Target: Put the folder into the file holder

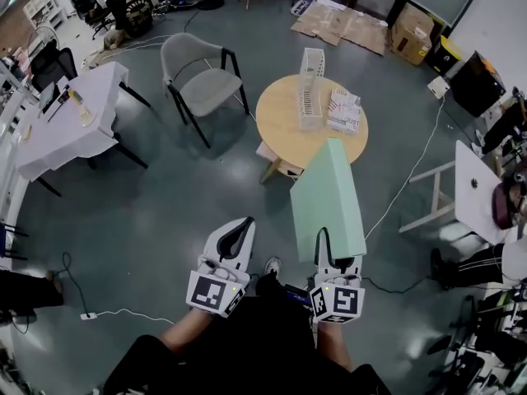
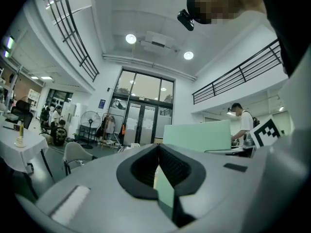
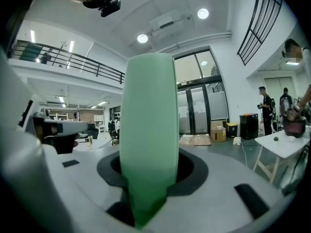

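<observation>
Floor [image 1: 165,212]: smooth grey-green surface with a dull sheen, covering most of the head view.

Clothed table [image 1: 66,130]: far left, rectangular, draped in white fabric.

Round table [image 1: 280,113]: far centre, pale wooden circular top.

Chair [image 1: 202,72]: left of the round table, with a grey moulded shell on thin black legs.

Cardboard [image 1: 342,25]: flattened brown sheets on the floor beyond the round table.

Folder [image 1: 328,196]: flat, matte, pale green, rectangular. It is off the table, held in the air nearer than the round table and well apart from the file holder. Its near edge sits in the right gripper and its long body points toward the table.

File holder [image 1: 310,89]: white, upright, with slotted lattice walls. It stands on the round table.

Papers [image 1: 343,111]: printed stack lying just to the right of the file holder.

Right gripper [image 1: 329,249]: grey shell, black pads. The jaws are pinched on the near edge of the folder.

Left gripper [image 1: 244,223]: same build, to the left of the right gripper. The jaw tips are pressed together with nothing between them.
</observation>
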The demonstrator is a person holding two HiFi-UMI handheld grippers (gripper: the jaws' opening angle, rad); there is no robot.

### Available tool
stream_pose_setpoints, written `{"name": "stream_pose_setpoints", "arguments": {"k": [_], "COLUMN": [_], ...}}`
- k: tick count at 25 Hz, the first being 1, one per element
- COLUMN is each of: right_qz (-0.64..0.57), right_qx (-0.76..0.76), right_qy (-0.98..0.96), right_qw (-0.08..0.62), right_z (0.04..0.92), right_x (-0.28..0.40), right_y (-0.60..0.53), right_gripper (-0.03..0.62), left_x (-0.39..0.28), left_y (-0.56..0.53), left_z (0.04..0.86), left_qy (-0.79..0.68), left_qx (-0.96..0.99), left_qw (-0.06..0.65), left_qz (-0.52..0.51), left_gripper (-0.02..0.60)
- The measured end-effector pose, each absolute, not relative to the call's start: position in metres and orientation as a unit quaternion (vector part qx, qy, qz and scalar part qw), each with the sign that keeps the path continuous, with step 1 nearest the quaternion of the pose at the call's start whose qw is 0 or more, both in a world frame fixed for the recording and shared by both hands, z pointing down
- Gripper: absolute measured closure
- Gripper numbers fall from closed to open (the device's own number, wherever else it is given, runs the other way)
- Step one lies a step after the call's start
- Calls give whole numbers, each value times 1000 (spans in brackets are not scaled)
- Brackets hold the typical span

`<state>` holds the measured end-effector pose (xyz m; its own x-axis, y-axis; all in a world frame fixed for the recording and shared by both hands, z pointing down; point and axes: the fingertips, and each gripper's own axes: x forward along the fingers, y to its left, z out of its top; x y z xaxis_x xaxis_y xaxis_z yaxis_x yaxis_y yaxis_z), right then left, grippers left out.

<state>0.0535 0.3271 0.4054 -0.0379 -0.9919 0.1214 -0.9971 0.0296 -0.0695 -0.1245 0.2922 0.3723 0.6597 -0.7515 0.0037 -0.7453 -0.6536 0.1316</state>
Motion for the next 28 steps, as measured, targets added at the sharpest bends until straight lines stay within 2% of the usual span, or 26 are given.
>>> {"name": "stream_pose_setpoints", "arguments": {"k": [15, 28], "right_qz": [64, 73], "right_qx": [672, 663], "right_qy": [-737, -745], "right_qw": [19, 20], "right_z": [406, 415], "right_x": [147, 164], "right_y": [261, 244], "right_gripper": [447, 447], "left_x": [-36, -15], "left_y": [238, 215], "left_z": [374, 373], "left_qy": [-444, -456], "left_qx": [895, 889], "left_qw": [44, 43], "left_qz": [-23, -23], "left_gripper": [574, 574]}}
